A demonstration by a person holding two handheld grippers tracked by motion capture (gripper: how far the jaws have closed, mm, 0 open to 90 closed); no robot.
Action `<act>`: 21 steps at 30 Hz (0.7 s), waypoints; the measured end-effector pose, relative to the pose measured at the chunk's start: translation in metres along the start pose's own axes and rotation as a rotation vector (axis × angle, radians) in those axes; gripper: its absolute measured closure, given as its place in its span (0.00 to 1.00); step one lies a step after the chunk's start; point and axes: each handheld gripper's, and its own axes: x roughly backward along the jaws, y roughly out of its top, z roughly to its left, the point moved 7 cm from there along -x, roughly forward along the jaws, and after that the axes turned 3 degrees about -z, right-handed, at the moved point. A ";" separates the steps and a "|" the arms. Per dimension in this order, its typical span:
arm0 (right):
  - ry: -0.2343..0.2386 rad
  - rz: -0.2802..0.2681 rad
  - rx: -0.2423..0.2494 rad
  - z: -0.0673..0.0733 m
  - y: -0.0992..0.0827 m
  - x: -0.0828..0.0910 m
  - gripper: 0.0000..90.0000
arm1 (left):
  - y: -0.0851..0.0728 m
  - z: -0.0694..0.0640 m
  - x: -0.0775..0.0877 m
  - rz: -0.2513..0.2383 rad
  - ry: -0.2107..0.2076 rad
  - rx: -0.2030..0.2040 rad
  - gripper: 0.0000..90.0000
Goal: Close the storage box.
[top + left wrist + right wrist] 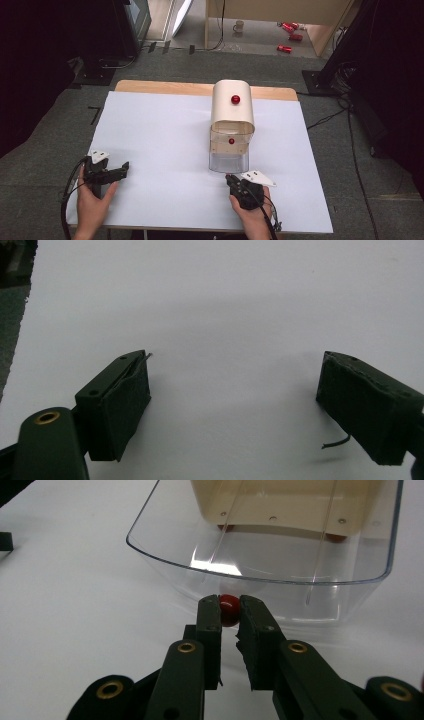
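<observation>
White tabletop [160, 150]: right hand-held gripper [230, 611] pinches red knob [229, 609]; left hand-held gripper [232, 405] gapes wide.

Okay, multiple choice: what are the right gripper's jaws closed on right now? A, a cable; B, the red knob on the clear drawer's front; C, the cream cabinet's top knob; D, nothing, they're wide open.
B: the right gripper pinches the small red knob on the front of the clear drawer.

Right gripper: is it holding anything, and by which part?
The right gripper is shut on the red knob at the front of the clear drawer. The left gripper holds nothing.
</observation>
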 end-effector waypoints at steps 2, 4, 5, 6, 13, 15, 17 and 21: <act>-0.002 -0.003 -0.001 -0.001 0.003 -0.003 0.90 | 0.000 0.000 0.000 0.000 0.000 0.000 0.15; -0.001 -0.009 0.003 -0.002 0.006 -0.005 0.90 | 0.000 0.000 0.000 0.000 0.000 0.000 0.15; -0.004 -0.011 0.006 -0.003 0.008 -0.006 0.90 | 0.000 0.000 0.000 0.000 0.000 0.000 0.15; -0.006 -0.015 0.004 -0.003 0.011 -0.007 0.90 | 0.000 0.000 0.000 0.001 0.000 -0.001 0.15; -0.014 -0.046 0.005 -0.006 0.027 -0.011 0.91 | 0.000 0.000 0.000 0.000 0.000 0.000 0.15; -0.020 -0.046 0.006 -0.007 0.031 -0.013 0.91 | 0.000 0.000 0.000 0.001 0.000 -0.001 0.15; -0.021 -0.046 0.010 -0.008 0.034 -0.017 0.91 | 0.000 0.000 0.000 0.000 0.000 0.000 0.15; -0.026 -0.045 0.013 -0.009 0.037 -0.021 0.91 | 0.000 0.000 0.000 0.001 0.000 -0.001 0.15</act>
